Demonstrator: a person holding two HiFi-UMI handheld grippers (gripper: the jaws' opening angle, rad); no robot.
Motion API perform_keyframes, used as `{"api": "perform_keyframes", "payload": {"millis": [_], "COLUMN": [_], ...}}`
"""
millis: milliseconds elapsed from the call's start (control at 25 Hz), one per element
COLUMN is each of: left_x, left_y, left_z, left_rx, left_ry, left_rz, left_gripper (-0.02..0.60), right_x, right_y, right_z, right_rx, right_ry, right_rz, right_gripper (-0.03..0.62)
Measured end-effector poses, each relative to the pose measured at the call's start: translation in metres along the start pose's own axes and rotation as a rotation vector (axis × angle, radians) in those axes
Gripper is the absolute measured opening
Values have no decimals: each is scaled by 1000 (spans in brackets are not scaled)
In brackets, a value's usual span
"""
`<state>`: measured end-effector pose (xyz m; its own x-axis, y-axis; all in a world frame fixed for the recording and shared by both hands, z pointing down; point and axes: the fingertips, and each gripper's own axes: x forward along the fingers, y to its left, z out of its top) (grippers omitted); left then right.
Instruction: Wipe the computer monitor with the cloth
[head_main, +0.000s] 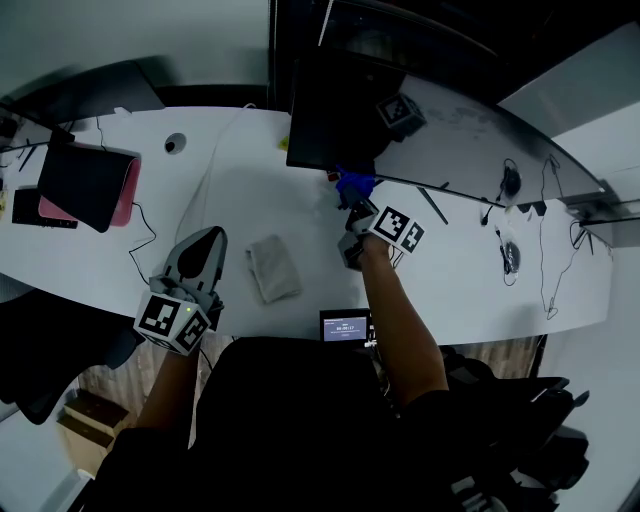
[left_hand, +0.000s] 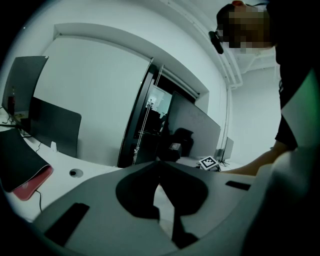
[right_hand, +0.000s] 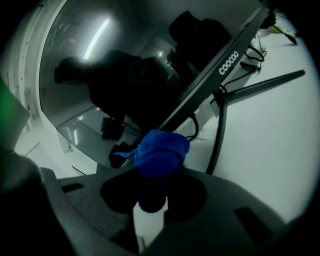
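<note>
The dark monitor (head_main: 335, 115) stands at the back of the white desk (head_main: 230, 200); in the right gripper view its glossy screen (right_hand: 125, 75) fills the upper left. My right gripper (head_main: 352, 203) is shut on a bunched blue cloth (head_main: 355, 185), which sits at the screen's lower edge. In the right gripper view the blue cloth (right_hand: 161, 150) bulges out past the right gripper (right_hand: 156, 172), close to the bottom bezel. My left gripper (head_main: 205, 243) hovers near the desk's front edge, away from the monitor. The left gripper (left_hand: 159, 164) has its tips together with nothing between them.
A folded grey cloth (head_main: 273, 267) lies on the desk between the grippers. A dark pad on a pink case (head_main: 90, 185) sits far left. A small lit device (head_main: 345, 326) is at the front edge. Cables (head_main: 510, 250) trail right of the monitor's stand legs (right_hand: 260, 85).
</note>
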<state>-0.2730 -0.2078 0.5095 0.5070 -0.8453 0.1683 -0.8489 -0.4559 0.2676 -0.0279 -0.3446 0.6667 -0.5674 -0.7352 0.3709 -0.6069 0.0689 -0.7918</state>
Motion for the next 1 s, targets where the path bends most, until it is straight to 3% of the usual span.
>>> {"api": "perform_keyframes", "payload": {"millis": [1000], "left_x": [-28], "left_y": [14], "left_z": [-10], "left_rx": [-64], "left_ry": [-24], "left_rz": [21], "left_gripper": [-6], "right_x": [75], "right_y": [86], "right_z": [-75], "right_rx": [-46], "right_ry": [140], "right_rz": [91], "right_gripper": [100]}}
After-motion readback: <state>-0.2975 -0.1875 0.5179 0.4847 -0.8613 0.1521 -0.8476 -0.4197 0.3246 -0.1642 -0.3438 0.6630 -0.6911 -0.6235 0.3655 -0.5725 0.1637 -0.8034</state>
